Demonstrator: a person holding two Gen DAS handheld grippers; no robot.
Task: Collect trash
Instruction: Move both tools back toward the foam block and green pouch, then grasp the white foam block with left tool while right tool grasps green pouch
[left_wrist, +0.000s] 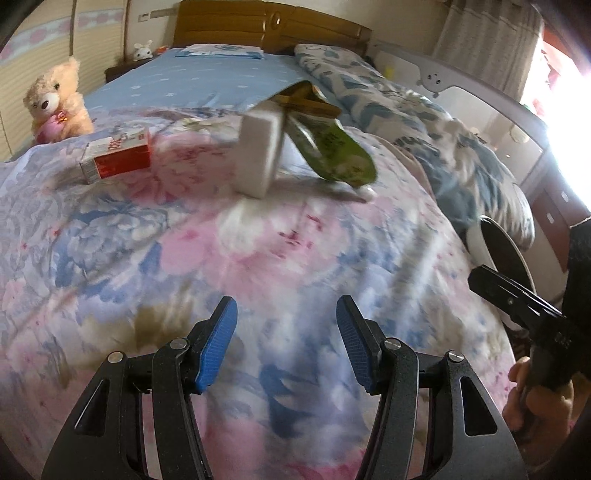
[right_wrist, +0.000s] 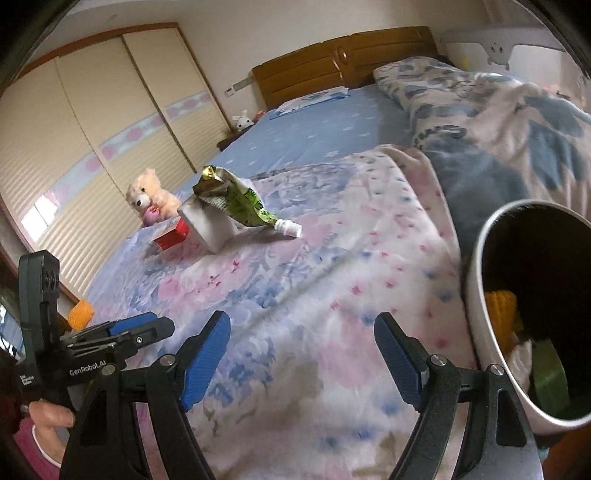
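Three pieces of trash lie together on the floral quilt: a red and white box (left_wrist: 117, 154) (right_wrist: 171, 233), a white box (left_wrist: 259, 147) (right_wrist: 208, 226), and a squeezed green tube (left_wrist: 334, 147) (right_wrist: 240, 201) with a white cap that leans on the white box. My left gripper (left_wrist: 286, 347) is open and empty over the quilt, well short of them. My right gripper (right_wrist: 301, 360) is open and empty, beside a white trash bin (right_wrist: 491, 325) at the bed's right edge; the bin also shows in the left wrist view (left_wrist: 517, 258). The bin holds yellow and green items.
A teddy bear (left_wrist: 55, 101) (right_wrist: 149, 195) sits at the bed's left edge behind the red box. A rumpled blue and white duvet (left_wrist: 424, 122) (right_wrist: 498, 122) lies along the right. A wooden headboard (left_wrist: 273, 26), a wardrobe (right_wrist: 92, 140) and a white crib (left_wrist: 480, 99) surround the bed.
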